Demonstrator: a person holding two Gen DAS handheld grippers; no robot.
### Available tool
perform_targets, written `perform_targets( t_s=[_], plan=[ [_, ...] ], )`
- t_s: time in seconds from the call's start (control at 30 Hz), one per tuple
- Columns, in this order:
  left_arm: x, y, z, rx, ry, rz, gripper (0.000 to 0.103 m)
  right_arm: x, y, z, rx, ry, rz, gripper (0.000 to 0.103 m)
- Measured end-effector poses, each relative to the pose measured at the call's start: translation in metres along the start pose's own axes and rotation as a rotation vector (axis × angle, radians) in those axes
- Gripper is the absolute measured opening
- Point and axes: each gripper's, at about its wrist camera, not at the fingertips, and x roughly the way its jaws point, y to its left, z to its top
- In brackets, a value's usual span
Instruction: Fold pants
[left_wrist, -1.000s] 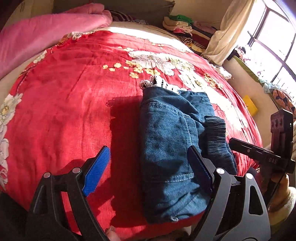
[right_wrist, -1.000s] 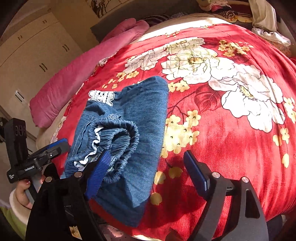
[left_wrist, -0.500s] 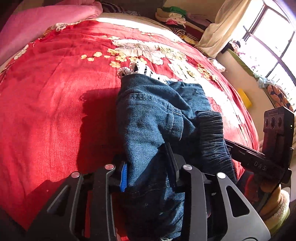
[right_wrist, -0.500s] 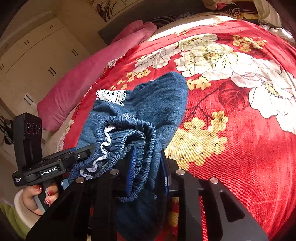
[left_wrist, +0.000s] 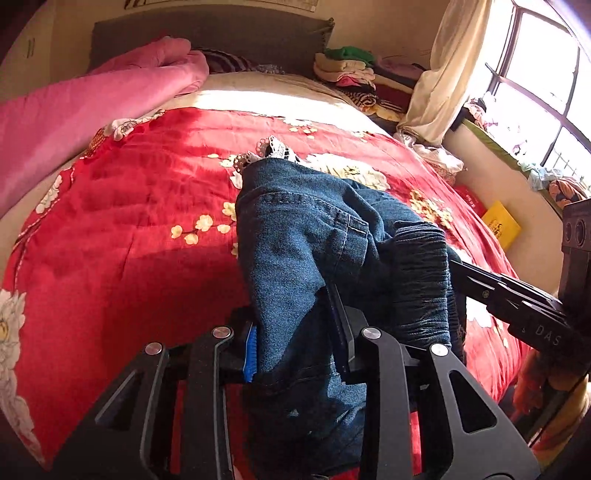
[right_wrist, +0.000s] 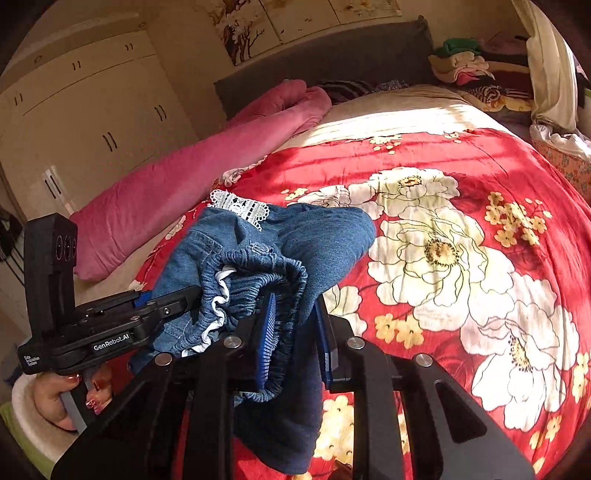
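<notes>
Both tongs, left tongs (left_wrist: 295, 325) and right tongs (right_wrist: 293, 334), were clamped on the folded denim pants' (left_wrist: 295, 236) near edge over the bed (left_wrist: 122, 229), mid-fold; next likely needs carrying it far.

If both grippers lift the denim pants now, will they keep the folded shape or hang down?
The denim pants probably sag: fabric already droops below the right gripper. The left gripper pinches several layers, so the fold may partly hold. The elastic waistband looks bunched and could slip.

**Black grippers, blue pads**

The left gripper (left_wrist: 293, 345) and right gripper (right_wrist: 293, 334) are matte black frames with silver screws and ribbed blue pads (right_wrist: 267, 336). One bears white "GenRobot.AI" lettering. The hand (right_wrist: 55, 398) has red-painted nails.
</notes>
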Motion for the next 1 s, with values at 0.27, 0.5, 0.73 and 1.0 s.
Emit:
perform_targets(
  t_s=[0.27,0.5,0.73,1.0],
  plan=[
    [0.044,0.021,-0.011,-0.05,0.092,0.025,0.028,0.057,-0.026,-0.015,0.064,0.125,-0.034,0.021],
    [0.044,0.025,-0.016,-0.047,0.087,0.043,0.042,0.064,-0.045,-0.025,0.164,0.148,-0.032,0.04],
    [0.038,0.026,-0.018,-0.044,0.074,0.055,0.051,0.053,-0.04,-0.025,0.141,0.144,-0.069,0.053],
    [0.027,0.028,-0.021,-0.044,0.062,0.07,0.062,0.037,-0.041,-0.024,0.149,0.123,-0.088,0.067]
  ],
)
